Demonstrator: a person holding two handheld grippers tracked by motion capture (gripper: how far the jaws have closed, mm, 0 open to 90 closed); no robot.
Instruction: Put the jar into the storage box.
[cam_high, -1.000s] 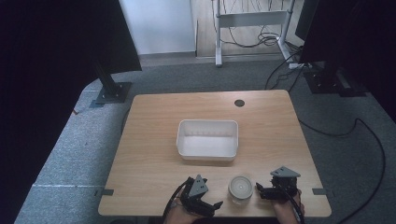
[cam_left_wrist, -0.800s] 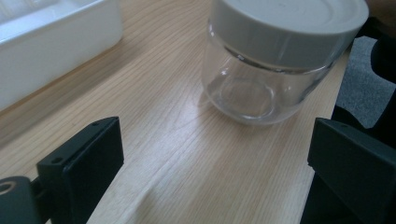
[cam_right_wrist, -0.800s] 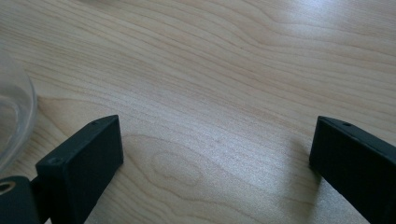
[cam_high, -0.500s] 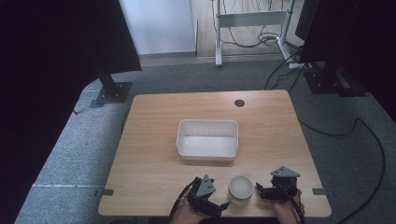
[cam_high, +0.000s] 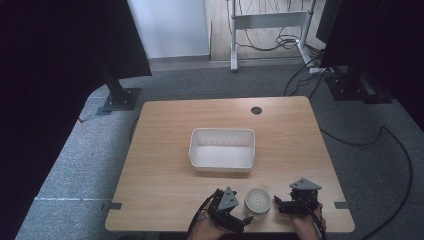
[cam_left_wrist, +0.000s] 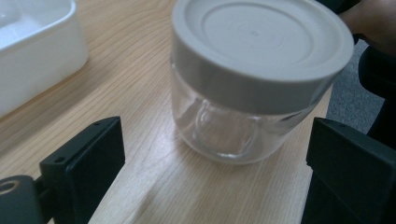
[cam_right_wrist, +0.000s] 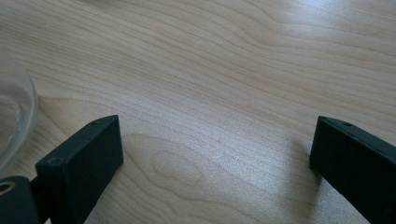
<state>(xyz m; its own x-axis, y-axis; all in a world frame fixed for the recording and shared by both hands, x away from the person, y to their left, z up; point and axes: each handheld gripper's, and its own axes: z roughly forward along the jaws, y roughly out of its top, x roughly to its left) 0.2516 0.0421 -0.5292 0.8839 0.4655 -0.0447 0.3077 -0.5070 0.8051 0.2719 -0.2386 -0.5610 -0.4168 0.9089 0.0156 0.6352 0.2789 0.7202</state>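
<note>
A small clear glass jar (cam_high: 258, 200) with a pale grey lid stands near the table's front edge. In the left gripper view the jar (cam_left_wrist: 254, 81) is close ahead, its lid tilted in view, just beyond the wide-apart black jaws. My left gripper (cam_high: 239, 218) sits at the jar's left, open and not touching it. My right gripper (cam_high: 276, 204) rests to the jar's right, open, low over bare wood. In the right gripper view the jar's glass edge (cam_right_wrist: 14, 116) curves in at the far left, outside my right gripper (cam_right_wrist: 215, 158).
A white rectangular tub (cam_high: 222, 149) stands empty at the table's middle; its corner (cam_left_wrist: 32, 46) appears in the left gripper view. A dark round cable hole (cam_high: 256, 110) lies near the far edge. Monitor stands and cables surround the wooden table (cam_high: 165, 190).
My left gripper has moved right along the front edge, closing in on the jar. The right gripper and the jar have stayed put.
</note>
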